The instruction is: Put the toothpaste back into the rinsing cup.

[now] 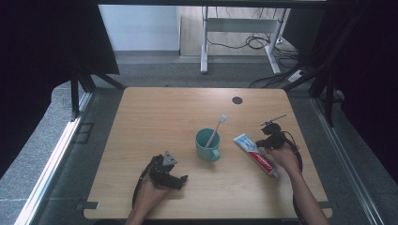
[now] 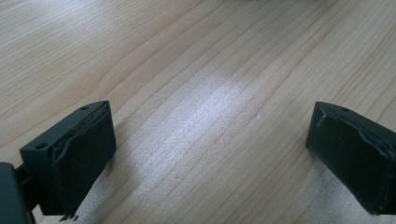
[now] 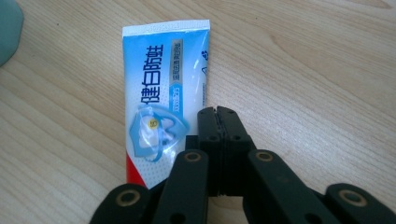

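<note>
A blue, white and red toothpaste tube (image 1: 256,154) (image 3: 159,93) lies flat on the wooden table (image 1: 155,117), right of a teal cup (image 1: 206,145) (image 3: 7,28). In the cup a white toothbrush (image 1: 217,129) stands leaning to the right. My right gripper (image 1: 264,143) (image 3: 217,112) is low over the table at the tube's right edge, its jaws pressed together with nothing between them. My left gripper (image 1: 178,176) (image 2: 210,154) rests at the front left of the cup, jaws wide apart over bare wood.
A small dark round hole (image 1: 237,100) marks the table's far side. Beyond the table stands a white desk frame (image 1: 204,51) with loose cables (image 1: 256,42) on the floor. Black frame posts (image 1: 75,93) flank the table.
</note>
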A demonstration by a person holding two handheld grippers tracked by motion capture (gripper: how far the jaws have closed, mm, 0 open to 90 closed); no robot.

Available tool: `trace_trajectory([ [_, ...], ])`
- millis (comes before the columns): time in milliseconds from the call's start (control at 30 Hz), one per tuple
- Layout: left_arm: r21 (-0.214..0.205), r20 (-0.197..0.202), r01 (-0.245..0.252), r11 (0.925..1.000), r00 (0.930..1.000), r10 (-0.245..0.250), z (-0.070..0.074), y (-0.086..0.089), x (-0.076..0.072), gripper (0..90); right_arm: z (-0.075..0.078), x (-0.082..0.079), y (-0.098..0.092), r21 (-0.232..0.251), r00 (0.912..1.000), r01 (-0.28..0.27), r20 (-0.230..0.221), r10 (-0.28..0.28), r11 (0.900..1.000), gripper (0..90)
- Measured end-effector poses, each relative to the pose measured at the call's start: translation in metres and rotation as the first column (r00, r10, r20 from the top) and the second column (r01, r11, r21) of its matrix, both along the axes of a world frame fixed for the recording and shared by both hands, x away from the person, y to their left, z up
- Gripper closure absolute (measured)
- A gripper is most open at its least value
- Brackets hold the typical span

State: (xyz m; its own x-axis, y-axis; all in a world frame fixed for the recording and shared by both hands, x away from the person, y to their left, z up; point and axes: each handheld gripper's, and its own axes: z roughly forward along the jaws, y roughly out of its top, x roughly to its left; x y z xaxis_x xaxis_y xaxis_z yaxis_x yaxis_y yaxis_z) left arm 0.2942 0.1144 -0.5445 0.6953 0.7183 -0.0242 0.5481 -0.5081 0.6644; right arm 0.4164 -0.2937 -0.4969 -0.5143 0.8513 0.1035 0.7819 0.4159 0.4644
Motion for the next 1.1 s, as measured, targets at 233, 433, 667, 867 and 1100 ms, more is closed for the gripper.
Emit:
trace_trajectory([
  [233,0.0,0.0,0.0,1.0,1.0,0.0,0.0,0.0,0.0,1.4,0.01,-0.008,-0.007,0.01,0.9996,-0.02,-0.022,0.02,0.9998,68.5],
  [433,0.0,0.0,0.0,1.0,1.0,0.0,0.0,0.0,0.0,1.4,0.02,-0.017,-0.008,0.017,0.9985,-0.034,-0.043,0.034,0.9993,56.5],
  [667,0.0,0.0,0.0,1.0,1.0,0.0,0.0,0.0,0.0,1.4,0.02,-0.024,-0.005,0.001,0.9942,-0.07,-0.081,0.07,0.9975,42.2],
  [867,0.0,0.0,0.001,1.0,1.0,-0.001,0.0,0.0,0.0,1.5,0.014,-0.022,0.002,-0.037,0.9882,-0.103,-0.118,0.098,0.994,34.0],
  [1100,0.0,0.001,0.002,1.0,1.0,-0.002,0.0,0.0,0.0,1.7,0.008,-0.018,0.016,-0.117,0.9762,-0.148,-0.176,0.126,0.982,33.6],
])
